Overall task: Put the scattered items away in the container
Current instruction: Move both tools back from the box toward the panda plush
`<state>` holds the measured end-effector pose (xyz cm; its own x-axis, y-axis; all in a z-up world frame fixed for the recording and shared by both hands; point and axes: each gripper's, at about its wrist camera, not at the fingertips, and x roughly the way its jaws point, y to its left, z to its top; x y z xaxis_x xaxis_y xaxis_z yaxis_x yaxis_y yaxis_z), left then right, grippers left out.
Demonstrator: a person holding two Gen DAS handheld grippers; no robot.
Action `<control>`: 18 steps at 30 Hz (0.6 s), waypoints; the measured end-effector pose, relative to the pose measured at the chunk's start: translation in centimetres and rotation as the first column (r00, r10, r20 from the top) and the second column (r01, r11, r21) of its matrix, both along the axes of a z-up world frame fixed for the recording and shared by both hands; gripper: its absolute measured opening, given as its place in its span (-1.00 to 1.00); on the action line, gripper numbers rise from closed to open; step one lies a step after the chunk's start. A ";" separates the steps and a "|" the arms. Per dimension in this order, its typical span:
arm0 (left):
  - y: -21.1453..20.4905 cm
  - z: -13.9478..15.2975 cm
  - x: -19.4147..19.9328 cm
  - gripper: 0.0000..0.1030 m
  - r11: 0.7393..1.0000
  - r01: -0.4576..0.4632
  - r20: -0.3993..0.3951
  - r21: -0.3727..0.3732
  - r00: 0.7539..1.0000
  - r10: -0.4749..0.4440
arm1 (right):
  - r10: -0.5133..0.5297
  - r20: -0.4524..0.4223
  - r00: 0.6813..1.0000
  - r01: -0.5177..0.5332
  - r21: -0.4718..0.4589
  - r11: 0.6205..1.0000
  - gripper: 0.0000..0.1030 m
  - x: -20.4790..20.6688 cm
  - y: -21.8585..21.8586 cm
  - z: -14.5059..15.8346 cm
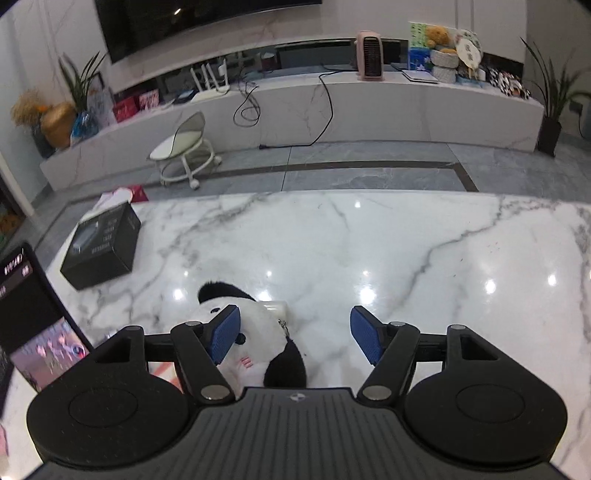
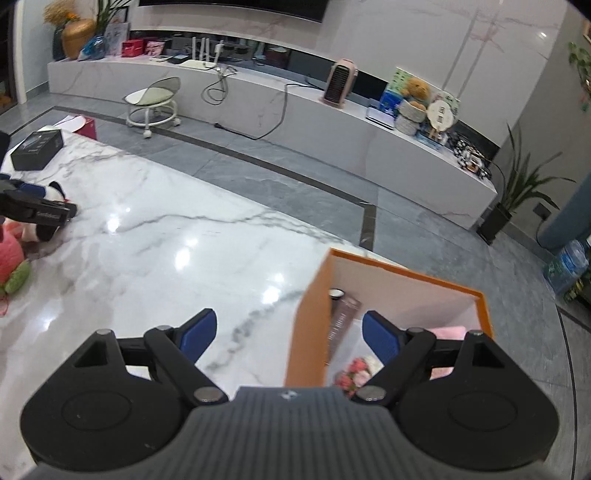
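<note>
- the marble table [image 1: 369, 236] is broad and mostly bare between the two grippers; its far edge drops to the floor, so there is open room to carry across.
- the orange box [image 2: 310, 325] sits near the table's right edge, already holding a few items.
- the panda plush [image 1: 255, 332] lies under the left gripper [image 1: 293, 334], whose jaws are apart around it without clamping; the pick looks in hand, closing comes next.
- the right gripper [image 2: 290, 334] hangs spread and empty over the box's wall.

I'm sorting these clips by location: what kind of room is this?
Most likely a home living room: a large dark TV screen on the wall, a long marble media console below it, and a potted plant beside that.
</note>
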<state>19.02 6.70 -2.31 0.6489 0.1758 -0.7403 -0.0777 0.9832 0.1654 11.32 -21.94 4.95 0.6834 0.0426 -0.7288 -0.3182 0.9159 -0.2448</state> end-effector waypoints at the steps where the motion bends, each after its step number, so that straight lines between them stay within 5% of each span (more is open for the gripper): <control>1: -0.1 -0.1 0.0 0.56 1.000 0.008 0.001 0.016 1.000 -0.008 | 0.008 -0.001 1.000 -0.008 -0.002 1.000 0.70 0.0 0.4 -0.1; 8: -0.7 0.4 -0.3 0.68 0.991 0.033 0.051 0.131 0.998 -0.040 | 0.031 -0.014 0.999 -0.031 -0.001 1.000 0.70 0.2 2.0 -0.7; 14: 0.3 -1.6 0.4 0.70 0.989 0.027 -0.024 0.146 0.999 -0.024 | 0.050 -0.024 0.998 -0.050 -0.001 0.999 0.70 0.3 3.1 -1.2; 18: 0.1 -3.3 0.8 0.76 0.965 0.052 -0.063 0.256 0.997 -0.037 | 0.056 -0.032 0.998 -0.057 -0.002 0.998 0.70 0.2 3.4 -1.5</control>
<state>19.78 6.76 -5.61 0.6182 0.3374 -0.7099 -0.0179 0.9090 0.4165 11.56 -18.57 3.46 0.6566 0.0784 -0.7501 -0.3770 0.8955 -0.2365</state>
